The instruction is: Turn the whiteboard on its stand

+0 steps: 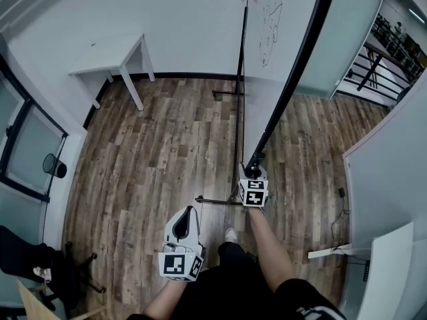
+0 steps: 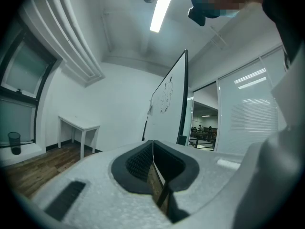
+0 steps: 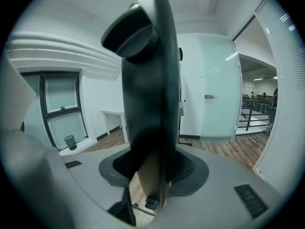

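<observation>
The whiteboard [image 1: 277, 59] stands edge-on to me on its black stand [image 1: 239, 92], its white face with marker drawings turned to the left. My right gripper [image 1: 254, 176] is shut on the near end of its black frame [image 1: 293, 79]. In the right gripper view the dark frame bar [image 3: 147, 94] runs up between the pads. My left gripper [image 1: 186, 213] hangs apart, lower and to the left of the board, shut with nothing in it. In the left gripper view the whiteboard [image 2: 167, 104] stands ahead of its closed pads [image 2: 140, 161].
The stand's foot bar [image 1: 217, 200] lies on the wood floor just by my shoes. A white table [image 1: 120, 62] stands at the back left wall, a black wastebasket [image 1: 55, 165] by the window, a dark chair [image 1: 40, 262] at lower left. A glass door [image 1: 353, 39] is behind the board.
</observation>
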### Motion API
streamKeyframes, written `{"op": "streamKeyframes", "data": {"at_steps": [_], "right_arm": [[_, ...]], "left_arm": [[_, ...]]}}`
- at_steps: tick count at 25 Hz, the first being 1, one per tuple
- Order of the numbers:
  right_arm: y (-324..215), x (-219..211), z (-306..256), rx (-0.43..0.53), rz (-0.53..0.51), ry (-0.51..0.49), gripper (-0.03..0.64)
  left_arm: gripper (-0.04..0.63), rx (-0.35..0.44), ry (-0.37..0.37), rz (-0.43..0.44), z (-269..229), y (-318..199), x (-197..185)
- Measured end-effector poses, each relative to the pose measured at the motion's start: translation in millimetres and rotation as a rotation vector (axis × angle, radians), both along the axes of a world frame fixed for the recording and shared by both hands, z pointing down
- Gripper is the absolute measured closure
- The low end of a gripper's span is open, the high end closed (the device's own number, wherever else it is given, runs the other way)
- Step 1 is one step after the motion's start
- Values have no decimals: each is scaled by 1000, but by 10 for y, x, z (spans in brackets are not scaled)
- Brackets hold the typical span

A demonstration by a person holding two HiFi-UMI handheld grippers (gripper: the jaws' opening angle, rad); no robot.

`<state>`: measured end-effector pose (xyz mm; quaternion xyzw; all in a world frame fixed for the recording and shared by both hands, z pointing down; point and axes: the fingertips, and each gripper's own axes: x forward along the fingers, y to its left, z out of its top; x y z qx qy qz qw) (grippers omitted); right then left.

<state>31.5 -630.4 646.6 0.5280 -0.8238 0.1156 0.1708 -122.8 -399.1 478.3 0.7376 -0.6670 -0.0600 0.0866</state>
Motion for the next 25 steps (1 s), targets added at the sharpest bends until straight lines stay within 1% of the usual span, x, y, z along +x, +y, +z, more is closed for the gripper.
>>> {"op": "streamKeyframes", "data": {"at_steps": [12,17,25], "right_arm": [[913,-138,-14,2,7,-3,449],[1274,-217,-5,9,13,3,449],[1767,-317,-23,12,22,5,449]], "left_arm": [[577,12,0,-4,12,923,-224],[577,12,1,25,47,1255,-340],[577,-1,12,67,129,1630,-516]]}}
